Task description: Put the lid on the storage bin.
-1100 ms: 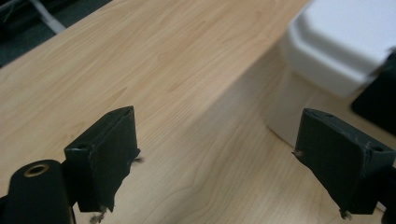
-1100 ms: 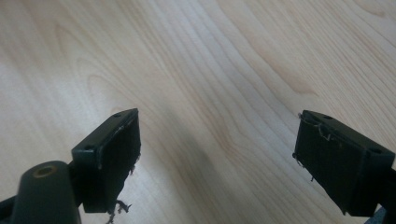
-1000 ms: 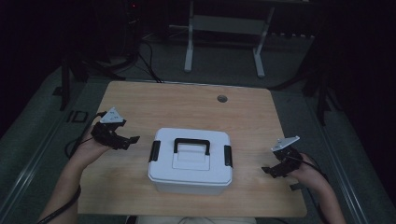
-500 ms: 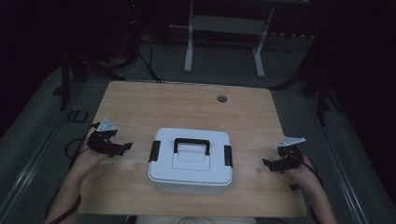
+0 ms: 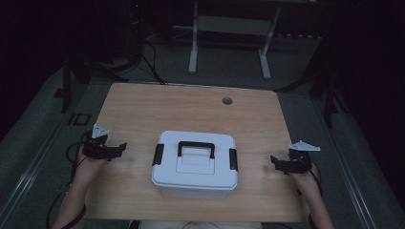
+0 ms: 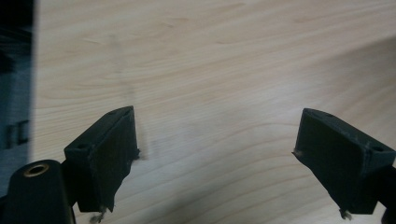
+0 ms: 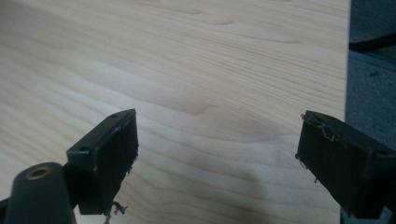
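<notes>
A white lidded box (image 5: 196, 164) with a black handle (image 5: 196, 147) and black side latches sits at the middle of the wooden table (image 5: 191, 107), near its front edge. My left gripper (image 5: 119, 148) rests low over the table to the left of the box, jaws open and empty; in the left gripper view (image 6: 215, 158) bare wood lies between the jaws. My right gripper (image 5: 274, 161) is low near the table's right edge, right of the box, also open with nothing between its jaws (image 7: 217, 158).
A round cable hole (image 5: 227, 101) is in the table's far side. Beyond the table stand a white frame (image 5: 229, 28) and dark cables on the grey floor. The table's right edge (image 7: 348, 70) runs close to my right gripper.
Both hands have come down toward the table; the left gripper dropped more and drifted slightly toward the front edge. The box has not moved.
</notes>
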A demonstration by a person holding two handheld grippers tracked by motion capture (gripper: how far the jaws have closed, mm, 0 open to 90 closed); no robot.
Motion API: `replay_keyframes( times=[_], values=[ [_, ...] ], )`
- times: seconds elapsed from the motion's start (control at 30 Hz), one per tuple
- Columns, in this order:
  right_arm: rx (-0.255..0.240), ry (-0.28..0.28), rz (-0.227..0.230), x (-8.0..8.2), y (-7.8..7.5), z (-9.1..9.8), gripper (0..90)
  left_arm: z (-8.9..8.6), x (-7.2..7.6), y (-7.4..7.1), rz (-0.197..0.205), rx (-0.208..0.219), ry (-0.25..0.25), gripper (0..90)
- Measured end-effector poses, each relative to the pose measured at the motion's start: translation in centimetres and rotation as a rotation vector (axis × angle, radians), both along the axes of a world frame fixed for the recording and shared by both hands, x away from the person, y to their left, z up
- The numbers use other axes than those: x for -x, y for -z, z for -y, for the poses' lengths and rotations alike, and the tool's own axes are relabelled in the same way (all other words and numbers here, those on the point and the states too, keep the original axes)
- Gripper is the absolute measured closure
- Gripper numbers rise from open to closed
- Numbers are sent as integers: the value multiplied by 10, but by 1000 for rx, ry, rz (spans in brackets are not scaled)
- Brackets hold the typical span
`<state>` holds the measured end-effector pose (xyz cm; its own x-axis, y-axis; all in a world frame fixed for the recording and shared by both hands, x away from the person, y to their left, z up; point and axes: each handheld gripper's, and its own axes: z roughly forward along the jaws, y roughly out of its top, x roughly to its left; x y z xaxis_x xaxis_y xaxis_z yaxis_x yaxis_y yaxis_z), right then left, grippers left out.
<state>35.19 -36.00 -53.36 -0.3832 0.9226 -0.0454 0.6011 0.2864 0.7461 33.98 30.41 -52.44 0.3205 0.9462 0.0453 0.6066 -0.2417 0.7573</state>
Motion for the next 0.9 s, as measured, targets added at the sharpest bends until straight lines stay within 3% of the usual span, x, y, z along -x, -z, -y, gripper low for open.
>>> replay_keyframes(
  times=[0.1,0.23,0.3,0.4,0.53,0.6,0.67,0.8,0.9],
  values=[
    [-32,36,13,1,1,3,122,-5,4,3,15,22,-29,131],
    [-62,81,35,2,4,4,122,-11,8,11,4,8,-70,131],
    [-62,80,37,2,5,3,122,-13,10,15,-2,8,-89,131],
    [-48,85,57,4,7,1,122,-13,14,19,19,8,-120,131],
    [-42,88,85,6,8,-1,122,-13,19,21,63,1,-158,131],
    [-41,101,120,8,8,-2,122,-15,23,21,95,17,-196,131],
    [-48,103,126,9,9,-2,122,-17,27,21,122,30,-230,131],
    [-39,101,134,9,11,-3,122,-19,30,24,117,47,-245,131],
    [-33,104,140,10,12,-4,122,-16,30,28,112,16,-245,131]
  ],
)
